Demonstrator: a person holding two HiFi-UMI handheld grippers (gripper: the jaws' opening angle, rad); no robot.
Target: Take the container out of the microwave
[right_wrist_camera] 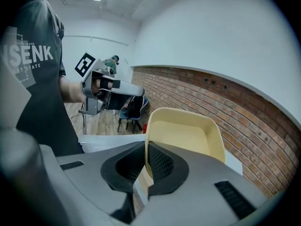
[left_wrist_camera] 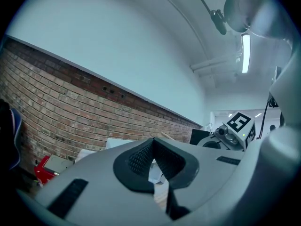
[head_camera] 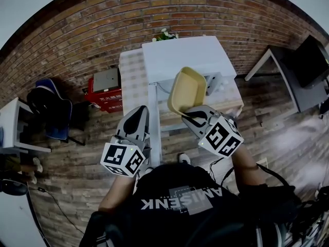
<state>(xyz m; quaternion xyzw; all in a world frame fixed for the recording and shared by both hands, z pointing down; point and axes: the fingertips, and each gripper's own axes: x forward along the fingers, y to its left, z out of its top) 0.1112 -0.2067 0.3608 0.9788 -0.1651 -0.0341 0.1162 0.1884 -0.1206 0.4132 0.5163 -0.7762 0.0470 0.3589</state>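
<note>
A pale yellow container (head_camera: 187, 90) hangs tilted in the air in front of the white microwave (head_camera: 182, 55), which stands on a light table (head_camera: 132, 71). My right gripper (head_camera: 186, 115) is shut on the container's near rim. In the right gripper view the thin wall of the container (right_wrist_camera: 184, 134) is pinched between the pads of my right gripper (right_wrist_camera: 146, 160), and its hollow is empty. To the left, away from the container, my left gripper (head_camera: 139, 116) is held level. In its own view the left gripper (left_wrist_camera: 153, 150) has its jaws together with nothing between them.
A brick wall (head_camera: 77, 30) runs behind the table. On the floor to the left lie a red box (head_camera: 105, 95) and a blue chair (head_camera: 51, 109). A desk with a dark monitor (head_camera: 311, 60) stands at the right. A small plant (head_camera: 164, 34) sits behind the microwave.
</note>
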